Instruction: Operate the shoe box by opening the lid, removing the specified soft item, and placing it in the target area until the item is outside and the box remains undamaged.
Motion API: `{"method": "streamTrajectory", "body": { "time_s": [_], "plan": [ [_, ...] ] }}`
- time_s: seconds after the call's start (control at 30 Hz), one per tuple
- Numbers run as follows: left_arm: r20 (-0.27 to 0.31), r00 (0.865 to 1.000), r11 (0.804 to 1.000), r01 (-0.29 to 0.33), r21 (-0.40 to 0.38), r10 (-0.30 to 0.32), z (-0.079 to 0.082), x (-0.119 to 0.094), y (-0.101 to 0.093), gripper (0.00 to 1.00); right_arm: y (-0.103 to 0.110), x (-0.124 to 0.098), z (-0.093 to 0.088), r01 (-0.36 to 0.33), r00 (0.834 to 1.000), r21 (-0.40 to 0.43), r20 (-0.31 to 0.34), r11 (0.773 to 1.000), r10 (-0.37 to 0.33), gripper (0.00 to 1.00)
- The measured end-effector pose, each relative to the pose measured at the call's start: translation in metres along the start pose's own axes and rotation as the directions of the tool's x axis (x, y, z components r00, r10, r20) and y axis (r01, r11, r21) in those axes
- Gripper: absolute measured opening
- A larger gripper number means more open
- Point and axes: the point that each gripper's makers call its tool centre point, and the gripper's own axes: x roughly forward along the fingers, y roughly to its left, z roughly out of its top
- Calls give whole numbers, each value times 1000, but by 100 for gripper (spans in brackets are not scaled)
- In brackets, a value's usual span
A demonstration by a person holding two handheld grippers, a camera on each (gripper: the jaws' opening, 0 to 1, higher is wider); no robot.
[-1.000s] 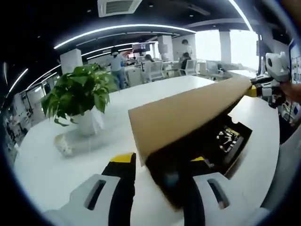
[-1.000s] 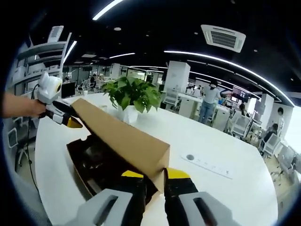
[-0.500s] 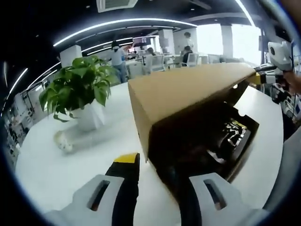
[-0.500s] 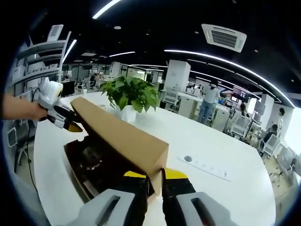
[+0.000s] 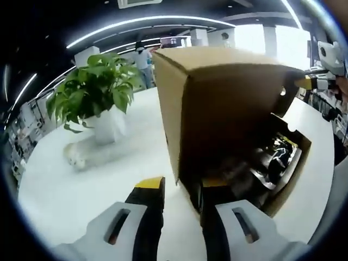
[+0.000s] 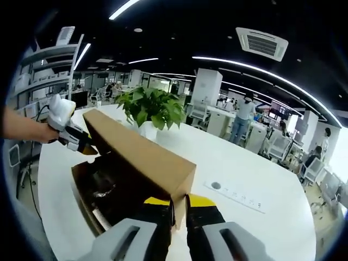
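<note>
A brown cardboard shoe-box lid is tilted up high over the open box base. Dark, shiny contents lie inside the base, too blurred to name. My left gripper holds the lid's near end wall between its yellow-tipped jaws. In the right gripper view the left gripper grips the lid's far corner. My right gripper is shut on the lid's near corner, above the base. In the left gripper view the right gripper sits at the lid's far end.
The box stands on a large white table. A potted green plant in a white pot stands beside it, with a small white object nearby. A flat socket strip lies on the table. People and office chairs are far behind.
The lid has swung up steeper from the base, showing more of the dark inside. The left jaws have come closer together on the lid's end wall.
</note>
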Motion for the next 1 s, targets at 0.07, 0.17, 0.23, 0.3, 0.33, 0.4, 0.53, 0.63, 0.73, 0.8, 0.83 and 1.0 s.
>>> {"method": "streamTrajectory", "body": {
  "time_s": [0.07,0.17,0.23,0.3,0.33,0.4,0.53,0.63,0.73,0.8,0.83,1.0],
  "plan": [
    [-1,1000,1000,-5,-6,5,0,1,1,22,-2,1,1,-1,1000,1,2,1000,1,3],
    [-1,1000,1000,-5,-5,5,1,4,3,21,-4,3,2,-1,1000,4,4,1000,1,3],
    [-5,1000,1000,-3,-1,3,0,6,2,20,-6,5,3,-1,1000,9,5,1000,1,3],
    [-9,1000,1000,-2,2,2,0,7,1,19,-8,6,4,-2,1000,12,7,1000,2,2],
    [-10,1000,1000,-5,4,5,0,7,1,19,-8,7,4,-2,1000,13,8,1000,2,2],
    [-10,1000,1000,-6,1,6,0,9,2,18,-9,8,5,-3,1000,15,10,1000,3,2],
    [-16,1000,1000,-5,0,5,0,12,3,16,-12,11,7,-3,1000,20,14,1000,2,2],
    [-17,1000,1000,-1,-8,1,0,15,4,14,-13,12,8,-3,1000,17,14,1000,2,2],
    [-13,1000,1000,0,-11,0,1,16,4,11,-14,14,9,-4,1000,14,14,1000,3,2],
    [-7,1000,1000,-2,-13,1,3,18,6,11,-15,15,9,-4,1000,8,14,1000,3,2],
    [-7,1000,1000,-3,-14,3,4,19,6,11,-15,15,9,-4,1000,8,15,1000,3,2],
    [-7,1000,1000,-4,-11,4,4,20,6,6,-17,17,10,-5,1000,15,19,1000,5,2]
  ]
}}
